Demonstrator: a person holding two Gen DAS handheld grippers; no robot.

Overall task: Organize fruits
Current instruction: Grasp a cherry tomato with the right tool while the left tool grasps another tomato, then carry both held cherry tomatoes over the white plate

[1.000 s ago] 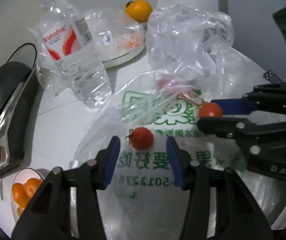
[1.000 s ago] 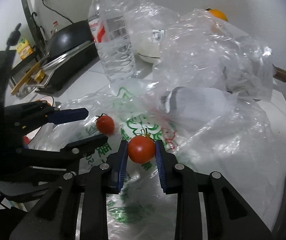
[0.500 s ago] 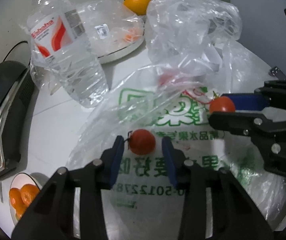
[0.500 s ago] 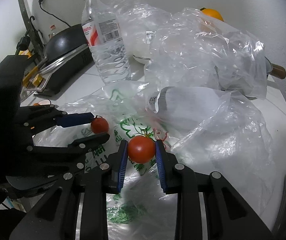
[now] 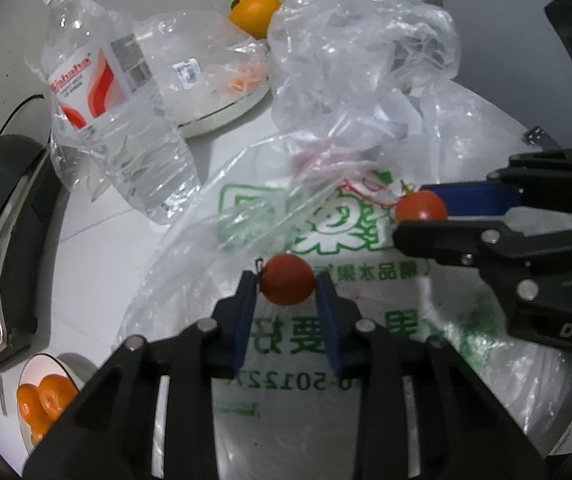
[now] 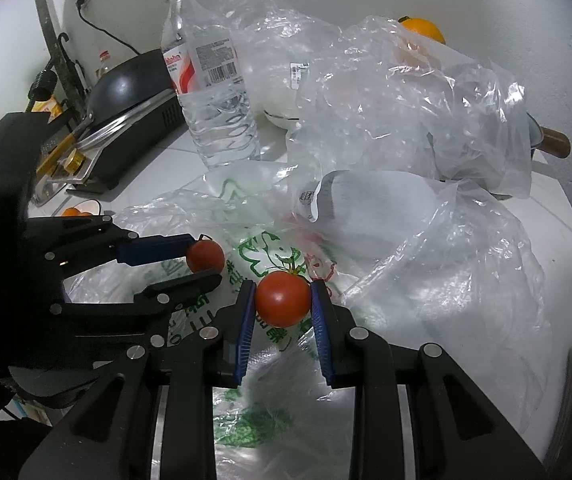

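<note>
Left wrist: left tongs (image 5: 286,286) clamp small tomato (image 5: 287,285) | right tongs (image 6: 282,300) clamp larger tomato (image 6: 282,299) | bowl (image 5: 30,372): orange pieces (image 5: 44,398)

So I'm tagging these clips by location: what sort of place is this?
Most likely a home kitchen counter: a black wok sits on a cooker, a pot with a wooden handle stands by the wall, and a water bottle rises among plastic bags.

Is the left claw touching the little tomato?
Touching. In the left wrist view, the left claw has both blue fingers pressed against the sides of the tomato, with no gap showing.
</note>
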